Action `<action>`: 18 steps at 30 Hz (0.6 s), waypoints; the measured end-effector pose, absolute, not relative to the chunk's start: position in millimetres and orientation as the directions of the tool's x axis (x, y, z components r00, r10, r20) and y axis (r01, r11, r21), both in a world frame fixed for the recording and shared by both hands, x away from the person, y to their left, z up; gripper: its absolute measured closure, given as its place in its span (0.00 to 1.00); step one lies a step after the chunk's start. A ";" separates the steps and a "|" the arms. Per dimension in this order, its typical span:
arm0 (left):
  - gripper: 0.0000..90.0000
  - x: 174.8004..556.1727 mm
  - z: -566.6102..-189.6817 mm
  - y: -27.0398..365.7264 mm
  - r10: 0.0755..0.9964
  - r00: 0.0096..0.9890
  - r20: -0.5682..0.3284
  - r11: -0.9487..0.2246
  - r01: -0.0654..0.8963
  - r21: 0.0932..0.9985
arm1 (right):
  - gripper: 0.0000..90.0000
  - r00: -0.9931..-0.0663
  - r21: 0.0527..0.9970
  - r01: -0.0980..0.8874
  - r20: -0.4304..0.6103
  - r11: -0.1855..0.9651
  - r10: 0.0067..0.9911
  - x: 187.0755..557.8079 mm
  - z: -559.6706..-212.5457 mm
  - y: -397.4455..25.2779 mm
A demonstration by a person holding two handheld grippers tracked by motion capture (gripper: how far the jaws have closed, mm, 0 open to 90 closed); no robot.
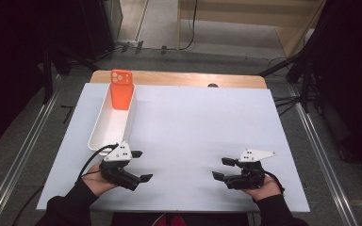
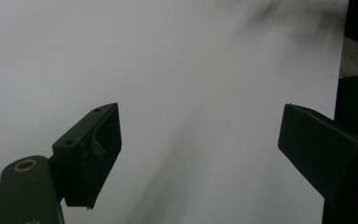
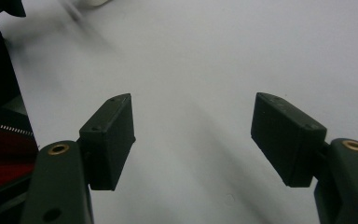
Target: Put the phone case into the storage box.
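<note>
While wide apart, both gripper (image 1: 139, 165) jaws hold nothing.

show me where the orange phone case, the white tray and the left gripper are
phone case (image 1: 121, 92), high view, middle of its orange back.
tray (image 1: 102, 128), high view, bare floor of the tray.
left gripper (image 1: 141, 165), high view, midway between its open fingers.

White table (image 1: 193, 122) with long white tray (image 1: 104, 126)
</note>
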State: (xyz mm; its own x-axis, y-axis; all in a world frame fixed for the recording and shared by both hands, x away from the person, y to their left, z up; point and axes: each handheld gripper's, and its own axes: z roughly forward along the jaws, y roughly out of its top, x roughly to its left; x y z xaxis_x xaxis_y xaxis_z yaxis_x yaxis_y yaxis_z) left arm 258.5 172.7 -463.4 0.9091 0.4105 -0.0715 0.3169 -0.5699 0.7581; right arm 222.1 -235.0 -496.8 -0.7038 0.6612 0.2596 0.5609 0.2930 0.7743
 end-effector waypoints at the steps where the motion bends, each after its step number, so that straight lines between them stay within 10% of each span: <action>1: 0.15 257.5 -464.1 172.4 0.413 0.908 -0.063 -0.579 0.315 0.752 | 0.32 -0.704 0.774 0.561 0.260 0.293 0.661 222.1 -496.8 -235.0; 18: 0.15 253.1 -470.9 178.8 0.419 0.906 -0.062 -0.587 0.322 0.743 | 0.32 -0.708 0.775 0.557 0.256 0.298 0.658 221.9 -497.0 -234.9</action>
State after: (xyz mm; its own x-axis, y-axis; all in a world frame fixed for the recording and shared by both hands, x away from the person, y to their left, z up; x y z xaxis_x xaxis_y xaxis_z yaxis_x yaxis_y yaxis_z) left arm 253.1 178.8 -470.9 0.9060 0.4187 -0.0615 0.3219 -0.5874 0.7425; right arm 221.9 -234.9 -497.0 -0.7078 0.6584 0.2559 0.5571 0.2975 0.7754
